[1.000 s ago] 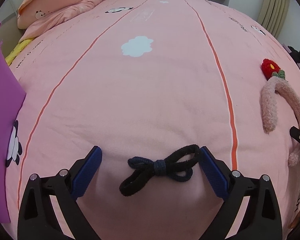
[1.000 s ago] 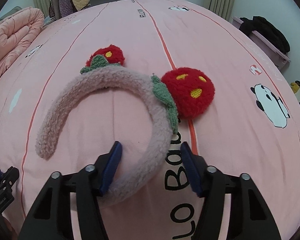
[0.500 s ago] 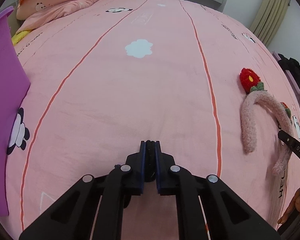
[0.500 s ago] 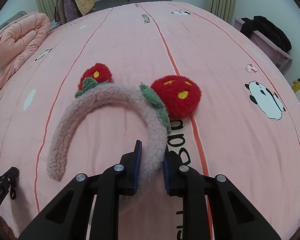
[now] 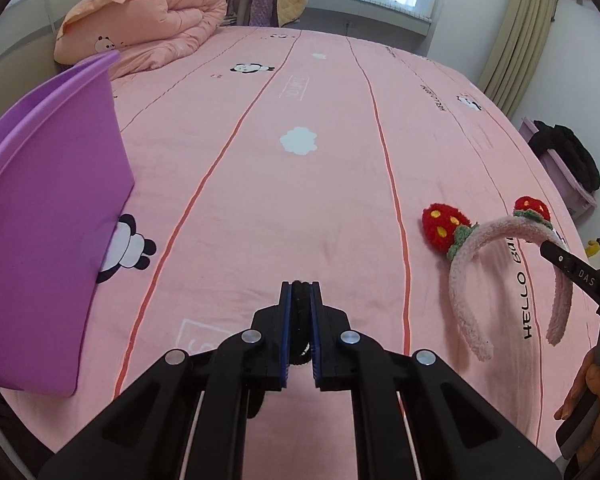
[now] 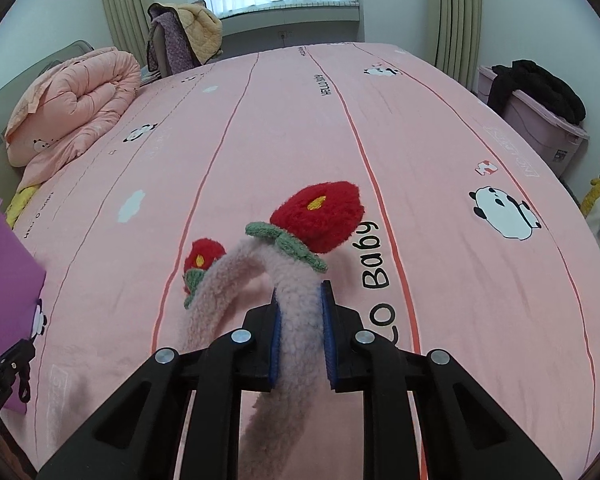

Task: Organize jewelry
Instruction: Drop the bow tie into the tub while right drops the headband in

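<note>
My left gripper (image 5: 300, 292) is shut on a black hair tie (image 5: 299, 320), which hangs between the blue pads above the pink bed. A purple bin (image 5: 48, 216) stands at the left of that view. My right gripper (image 6: 300, 300) is shut on the fluffy pink headband (image 6: 296, 320) with two red strawberry pompoms, and the band is lifted off the sheet. In the left wrist view the headband (image 5: 464, 296) hangs at the right from the right gripper's finger (image 5: 568, 268), with a hand below it.
The bed sheet (image 5: 300, 184) is pink with red lines and panda prints. A folded peach duvet (image 5: 148, 16) lies at the far left corner. The purple bin's edge (image 6: 4, 280) shows at the left of the right wrist view. A lidded pink box with dark clothes (image 6: 540, 112) stands beside the bed.
Both grippers closed, the left on the hair tie, the right on the headband. Both then rose from the sheet with their items, and the purple bin came further into view.
</note>
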Demonstrator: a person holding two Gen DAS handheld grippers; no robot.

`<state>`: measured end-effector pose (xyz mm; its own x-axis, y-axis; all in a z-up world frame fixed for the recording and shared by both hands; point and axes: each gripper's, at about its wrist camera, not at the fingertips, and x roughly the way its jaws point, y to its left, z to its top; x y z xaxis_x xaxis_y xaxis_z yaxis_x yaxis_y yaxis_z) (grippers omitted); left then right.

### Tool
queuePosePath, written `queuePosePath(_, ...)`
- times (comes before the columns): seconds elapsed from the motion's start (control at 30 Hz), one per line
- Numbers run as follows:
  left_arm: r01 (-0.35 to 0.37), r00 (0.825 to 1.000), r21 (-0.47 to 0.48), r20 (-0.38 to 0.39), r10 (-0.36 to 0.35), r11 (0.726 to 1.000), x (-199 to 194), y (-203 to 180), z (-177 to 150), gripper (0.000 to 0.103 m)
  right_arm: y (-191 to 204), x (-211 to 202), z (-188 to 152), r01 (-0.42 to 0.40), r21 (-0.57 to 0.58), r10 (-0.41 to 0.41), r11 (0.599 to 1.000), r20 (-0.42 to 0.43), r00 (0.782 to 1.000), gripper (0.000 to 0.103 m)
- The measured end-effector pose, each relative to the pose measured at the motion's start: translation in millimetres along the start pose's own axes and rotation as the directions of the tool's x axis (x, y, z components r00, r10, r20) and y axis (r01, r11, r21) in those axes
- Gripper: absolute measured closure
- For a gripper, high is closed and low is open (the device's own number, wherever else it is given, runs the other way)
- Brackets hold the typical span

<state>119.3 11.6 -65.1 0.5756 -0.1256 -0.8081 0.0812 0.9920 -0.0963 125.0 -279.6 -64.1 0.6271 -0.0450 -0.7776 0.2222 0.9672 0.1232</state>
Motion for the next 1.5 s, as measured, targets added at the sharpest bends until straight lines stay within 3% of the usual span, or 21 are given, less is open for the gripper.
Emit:
queuePosePath(0.43, 0.008, 0.997, -0.006, 0.071, -0.007, 1.000, -69.4, 22.4, -14.8, 0.095, 48.0, -73.1, -8.4, -0.073, -0.067, 0.079, 0.995, 0.082, 0.994, 0.086)
queuePosePath(0.8, -0.028, 0.981, -0.046, 0.189, 0.036, 0.999, -137.0, 70.2, -0.9, 0.095, 130.2, -121.2, 0.8, -0.191, -0.182, 0.218, 0.965, 0.142, 0.966, 0.086)
queuePosePath(1.2, -0.146, 0.947, -0.174, 0.261, 0.189, 0.974, -190.8, 171.3, 16.9, 0.094, 260.6, -147.5, 22.1, -0.348, -0.333, 0.408, 0.877, 0.133, 0.903, 0.086)
queuePosePath(1.5, -0.268, 0.922, -0.271, 0.205, 0.328, 0.924, -184.6, 252.5, 21.6, 0.094, 375.0, -141.1, 28.1, -0.437, -0.453, 0.513, 0.777, 0.053, 0.857, 0.086)
